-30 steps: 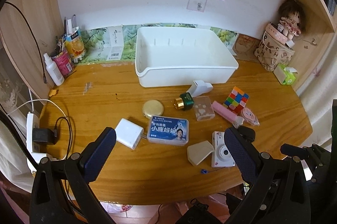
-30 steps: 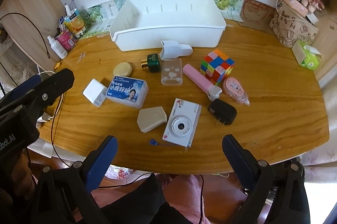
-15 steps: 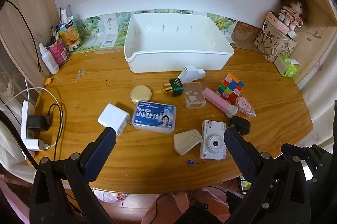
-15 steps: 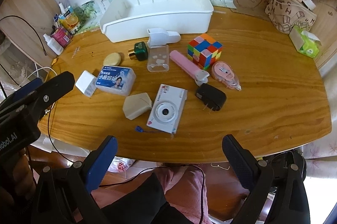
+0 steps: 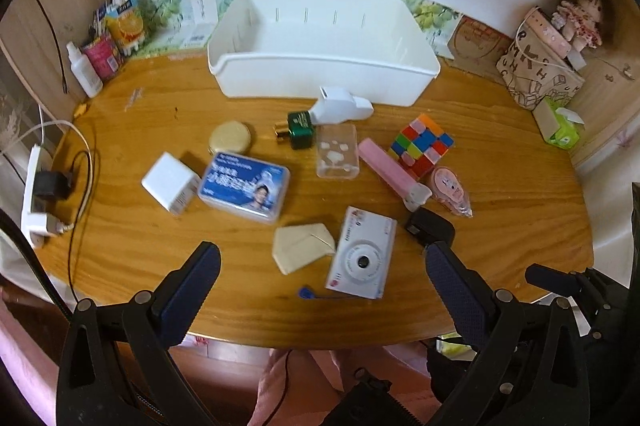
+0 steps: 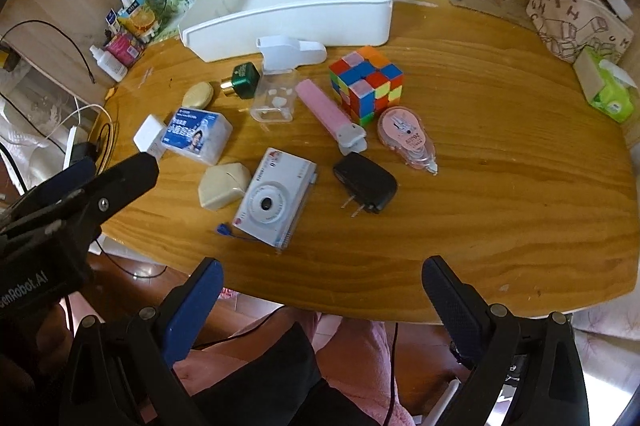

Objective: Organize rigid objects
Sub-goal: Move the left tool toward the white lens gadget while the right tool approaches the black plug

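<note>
An empty white bin (image 5: 320, 65) stands at the back of the wooden table (image 5: 500, 193). In front of it lie several loose objects: a white camera (image 5: 362, 254) (image 6: 274, 197), a Rubik's cube (image 5: 420, 143) (image 6: 366, 81), a black plug adapter (image 6: 364, 181), a pink stick (image 5: 388, 167), a blue-labelled box (image 5: 244, 185), a white cube charger (image 5: 170, 183), a beige case (image 5: 302, 246) and a green bottle (image 5: 300, 129). My left gripper (image 5: 320, 286) is open and empty over the table's near edge. My right gripper (image 6: 320, 296) is open and empty, just off that edge.
A power strip with cables (image 5: 36, 185) lies at the left edge. Bottles and packets (image 5: 108, 41) stand at the back left. A patterned bag (image 5: 536, 65), a doll (image 5: 580, 9) and a green tissue pack (image 5: 560, 125) sit at the back right.
Both grippers have drawn back and risen a little, so the table objects sit higher and further into view. No object has moved; both grippers stay open.
</note>
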`<action>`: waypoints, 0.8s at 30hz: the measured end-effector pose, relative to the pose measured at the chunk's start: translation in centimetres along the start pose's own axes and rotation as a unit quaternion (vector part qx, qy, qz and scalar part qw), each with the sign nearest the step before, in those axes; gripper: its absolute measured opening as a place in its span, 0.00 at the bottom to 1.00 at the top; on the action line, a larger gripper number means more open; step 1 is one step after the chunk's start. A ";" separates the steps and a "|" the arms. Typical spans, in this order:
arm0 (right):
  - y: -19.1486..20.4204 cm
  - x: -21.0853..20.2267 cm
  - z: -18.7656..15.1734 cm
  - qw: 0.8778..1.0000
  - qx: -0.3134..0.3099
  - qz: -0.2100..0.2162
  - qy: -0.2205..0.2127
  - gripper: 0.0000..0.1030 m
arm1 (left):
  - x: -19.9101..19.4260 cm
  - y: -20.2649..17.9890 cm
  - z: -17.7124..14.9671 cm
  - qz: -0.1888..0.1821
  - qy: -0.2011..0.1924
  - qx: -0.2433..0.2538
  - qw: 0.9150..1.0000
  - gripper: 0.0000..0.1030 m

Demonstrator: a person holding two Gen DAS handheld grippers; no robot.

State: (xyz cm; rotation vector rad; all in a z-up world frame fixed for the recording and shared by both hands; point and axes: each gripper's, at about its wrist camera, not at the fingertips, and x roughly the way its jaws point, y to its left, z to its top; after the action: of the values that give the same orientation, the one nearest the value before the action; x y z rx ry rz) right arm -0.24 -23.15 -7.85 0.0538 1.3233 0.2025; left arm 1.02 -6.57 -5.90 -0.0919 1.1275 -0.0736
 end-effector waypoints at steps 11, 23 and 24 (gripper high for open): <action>-3.9 2.2 1.8 0.997 -0.053 0.024 0.052 0.92 | 4.5 -2.2 -0.8 0.023 0.081 -0.085 0.993 0.99; -5.2 5.7 4.6 0.988 -0.097 0.047 0.108 0.87 | 9.5 -2.1 -0.9 0.047 0.177 -0.159 0.970 0.99; -5.1 6.1 4.8 0.987 -0.100 0.048 0.115 0.86 | 9.9 -2.1 -0.8 0.049 0.182 -0.161 0.969 0.99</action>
State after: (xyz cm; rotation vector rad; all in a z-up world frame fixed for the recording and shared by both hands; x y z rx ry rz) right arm 6.42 -26.74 -13.32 -0.0769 1.5241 0.4332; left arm 4.48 -9.70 -14.89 -0.3222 1.5039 0.1907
